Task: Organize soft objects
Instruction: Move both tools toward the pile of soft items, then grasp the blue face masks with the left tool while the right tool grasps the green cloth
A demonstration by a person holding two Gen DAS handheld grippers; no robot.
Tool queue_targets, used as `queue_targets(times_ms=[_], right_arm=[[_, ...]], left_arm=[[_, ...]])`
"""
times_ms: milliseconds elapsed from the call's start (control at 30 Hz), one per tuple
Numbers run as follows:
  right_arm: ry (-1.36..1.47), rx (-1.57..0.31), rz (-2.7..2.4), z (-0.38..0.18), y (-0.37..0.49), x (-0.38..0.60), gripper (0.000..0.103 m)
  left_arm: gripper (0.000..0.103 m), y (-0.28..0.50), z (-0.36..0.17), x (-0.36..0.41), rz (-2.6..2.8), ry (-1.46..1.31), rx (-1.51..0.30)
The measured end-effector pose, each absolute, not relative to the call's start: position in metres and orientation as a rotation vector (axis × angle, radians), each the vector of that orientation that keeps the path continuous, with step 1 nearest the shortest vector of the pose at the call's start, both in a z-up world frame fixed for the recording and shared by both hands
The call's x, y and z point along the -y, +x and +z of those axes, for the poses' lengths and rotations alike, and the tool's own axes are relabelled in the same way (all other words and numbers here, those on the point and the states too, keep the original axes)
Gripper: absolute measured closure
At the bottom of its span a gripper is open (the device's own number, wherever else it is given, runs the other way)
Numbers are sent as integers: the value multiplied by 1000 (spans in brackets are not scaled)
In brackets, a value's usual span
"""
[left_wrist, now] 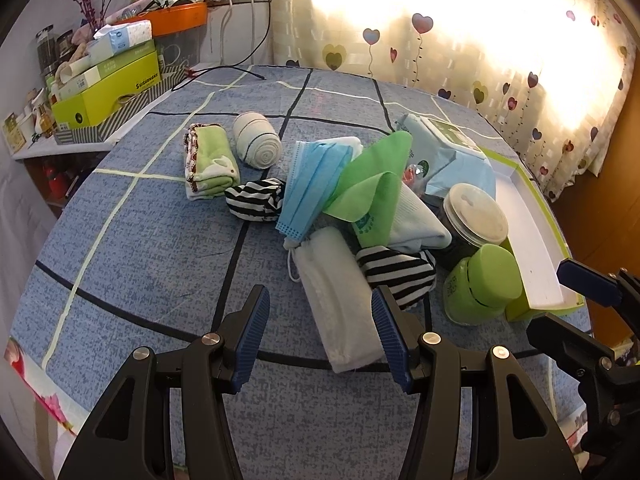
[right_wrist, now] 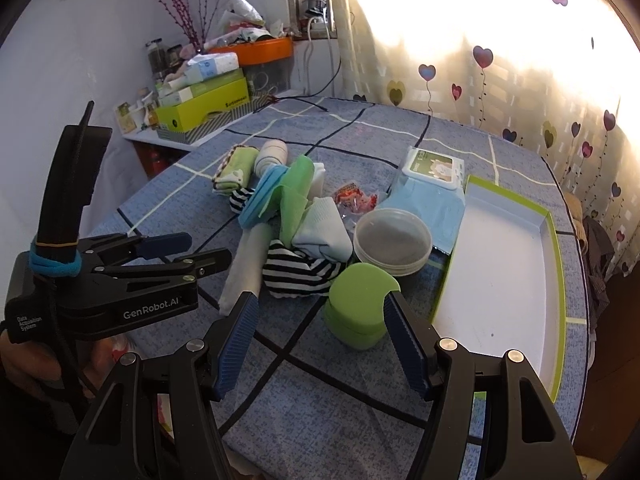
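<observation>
White towel roll ahead of our left gripper, both grippers released and empty.

We hold the left gripper (left_wrist: 320, 332) low over the blue checked cloth-covered table (left_wrist: 140, 240), jaws spread, nothing between them. The long white folded terry towel (left_wrist: 336, 296) lies just ahead, its near end by the inner finger; its long axis runs away and leftward, toward the pleated blue face mask (left_wrist: 312, 184). Our right gripper (right_wrist: 320, 336) is spread too, and faces the lime-green lidded plastic jar (right_wrist: 356, 308), a hard thing. We judge the left nearer the towel. The empty white shallow box with lime rim (right_wrist: 556, 248) waits to the right.
</observation>
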State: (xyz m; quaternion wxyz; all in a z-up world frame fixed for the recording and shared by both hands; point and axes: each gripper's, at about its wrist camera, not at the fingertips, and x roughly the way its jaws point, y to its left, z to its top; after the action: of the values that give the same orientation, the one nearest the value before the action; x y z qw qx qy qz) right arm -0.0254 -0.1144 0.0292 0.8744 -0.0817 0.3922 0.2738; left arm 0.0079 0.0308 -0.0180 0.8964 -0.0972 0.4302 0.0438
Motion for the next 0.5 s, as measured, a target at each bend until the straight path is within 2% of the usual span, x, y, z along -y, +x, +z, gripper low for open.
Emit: queue_targets(times_ms=[500], right_arm=[[-188,-810,612,37,-9,91,38]], left_arm=[[49,10,-24,-56,96,-262,-868]])
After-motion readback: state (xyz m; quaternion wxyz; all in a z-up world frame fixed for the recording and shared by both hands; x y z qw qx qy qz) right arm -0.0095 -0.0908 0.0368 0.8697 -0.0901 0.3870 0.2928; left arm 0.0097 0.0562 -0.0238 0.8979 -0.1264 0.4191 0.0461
